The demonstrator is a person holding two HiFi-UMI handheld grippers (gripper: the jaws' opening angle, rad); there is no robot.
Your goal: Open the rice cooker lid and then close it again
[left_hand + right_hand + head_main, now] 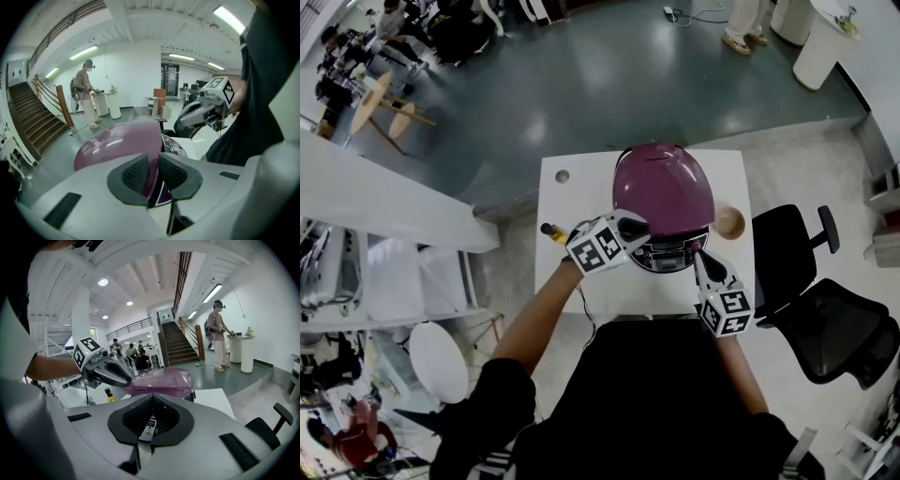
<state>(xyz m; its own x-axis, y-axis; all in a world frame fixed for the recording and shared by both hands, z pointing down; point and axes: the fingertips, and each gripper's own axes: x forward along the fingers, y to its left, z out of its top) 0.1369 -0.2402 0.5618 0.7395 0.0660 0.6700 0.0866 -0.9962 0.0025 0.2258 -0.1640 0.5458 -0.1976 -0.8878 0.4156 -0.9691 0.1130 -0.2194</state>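
Rice cooker (pixel 667 257) sits mid-frame on the white table (pixel 581 281). Its purple lid (pixel 666 183) looks rigid, glossy and probably slippery, so I'd work the front edge. Left gripper (pixel 633 226) has its fingers slightly apart over the lid; right gripper (pixel 697 251) is pinched together and empty.

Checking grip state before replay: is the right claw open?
No. In the right gripper view the right claw has its jaws closed together at the tips, with nothing held between them.
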